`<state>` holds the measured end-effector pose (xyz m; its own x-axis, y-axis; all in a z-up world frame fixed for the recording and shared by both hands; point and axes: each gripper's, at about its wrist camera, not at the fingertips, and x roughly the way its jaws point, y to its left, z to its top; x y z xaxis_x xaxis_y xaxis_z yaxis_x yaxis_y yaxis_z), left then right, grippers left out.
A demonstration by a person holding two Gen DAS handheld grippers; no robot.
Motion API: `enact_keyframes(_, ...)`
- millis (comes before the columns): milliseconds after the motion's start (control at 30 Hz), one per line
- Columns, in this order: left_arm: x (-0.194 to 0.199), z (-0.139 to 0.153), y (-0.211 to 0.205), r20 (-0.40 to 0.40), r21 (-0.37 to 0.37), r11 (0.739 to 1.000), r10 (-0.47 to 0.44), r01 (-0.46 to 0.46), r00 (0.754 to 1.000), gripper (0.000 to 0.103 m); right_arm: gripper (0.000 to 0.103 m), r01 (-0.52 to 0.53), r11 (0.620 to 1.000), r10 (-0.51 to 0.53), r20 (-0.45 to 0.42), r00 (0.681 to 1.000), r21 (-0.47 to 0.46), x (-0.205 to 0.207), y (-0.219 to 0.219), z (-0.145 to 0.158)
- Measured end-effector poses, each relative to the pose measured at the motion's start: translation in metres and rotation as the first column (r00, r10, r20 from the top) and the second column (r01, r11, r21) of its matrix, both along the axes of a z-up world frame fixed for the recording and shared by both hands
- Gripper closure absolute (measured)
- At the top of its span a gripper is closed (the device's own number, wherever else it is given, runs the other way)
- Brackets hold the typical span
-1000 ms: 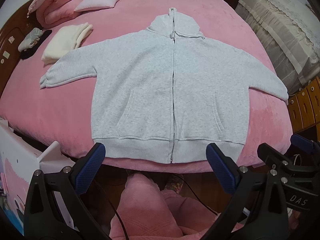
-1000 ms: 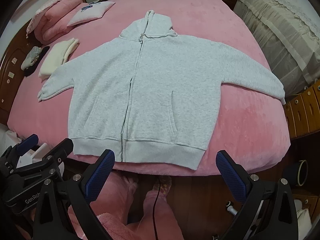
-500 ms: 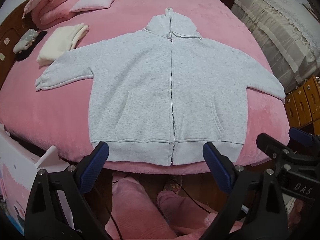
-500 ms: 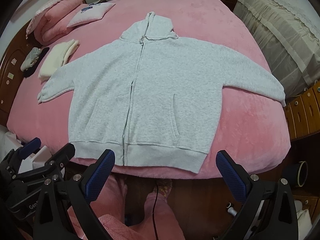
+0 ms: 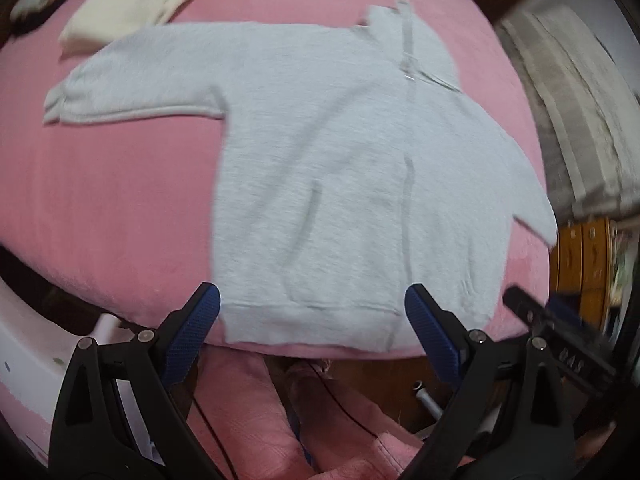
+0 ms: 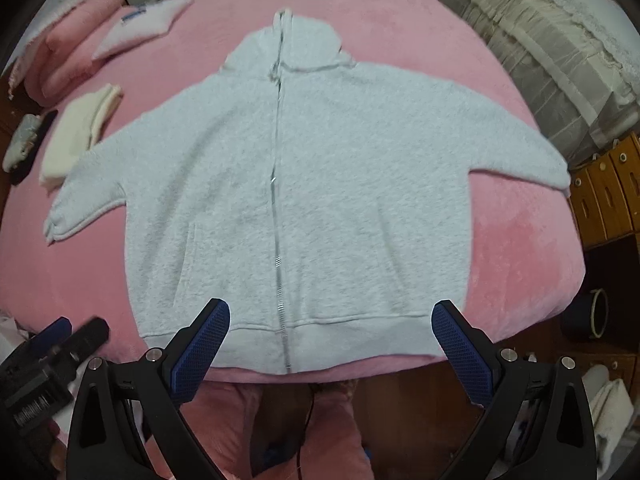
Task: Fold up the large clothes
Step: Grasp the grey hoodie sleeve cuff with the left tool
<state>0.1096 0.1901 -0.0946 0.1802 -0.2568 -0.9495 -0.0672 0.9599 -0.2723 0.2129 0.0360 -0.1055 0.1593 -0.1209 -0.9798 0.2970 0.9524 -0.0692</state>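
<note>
A: How are the two tools seen?

B: The left hand-held gripper point(image 5: 312, 322) is held wide, nothing caught between its blue pads point(image 5: 192, 330), and it is poised over the near hem of the hoodie point(image 5: 340, 168). The right hand-held gripper point(image 6: 330, 342) is likewise spread wide and empty above the same hem, to either side of the zip point(image 6: 278, 216).

A: And the hoodie itself?

B: It is laid flat, front up and zipped, on the pink bed point(image 6: 520, 248), sleeves spread out to both sides, hood pointed away. Its hem is set at the bed's near edge.

A: What else is seen?

B: A folded cream garment point(image 6: 78, 136) is placed just beyond the left sleeve's cuff. Pink bedding point(image 6: 76, 44) and a small pillow point(image 6: 148, 26) are seen farther back. Pink trousers point(image 5: 256, 420) are visible below the bed edge.
</note>
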Motion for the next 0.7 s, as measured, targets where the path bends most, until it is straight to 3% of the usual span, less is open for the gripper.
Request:
enact_keyframes(167,0.062,-0.033,0.103,-0.033,0.049,0.988,0.146,-0.145,0.989,0.010,0.001,0.037,0.999,-0.037,-0.083,0.996,0.006,0.058,0.066,-0.022)
enact_keyframes(267,0.103,-0.060,0.171,-0.043,0.098,0.962,0.260,-0.255,0.965,0.010,0.001,0.066,0.998,-0.064,-0.122,0.991,0.012,0.105,0.113,-0.035)
enact_keyframes(400,0.144,-0.100,0.270,-0.041,0.112,0.867,0.493,-0.486,0.869,0.010,0.001,0.089,0.991,-0.076,-0.129,0.989,0.098,0.169,0.165,-0.045)
enact_keyframes(467,0.159,-0.121,0.313,-0.037,0.094,0.809,0.585,-0.580,0.810,0.010,0.001,0.102,0.985,-0.085,-0.127,0.988,0.136,0.200,0.186,-0.049)
enact_keyframes(700,0.171,-0.172,0.388,0.013,-0.021,0.620,0.784,-0.784,0.620,0.011,0.001,0.070,0.995,-0.065,-0.064,0.996,0.071,0.296,0.234,-0.049)
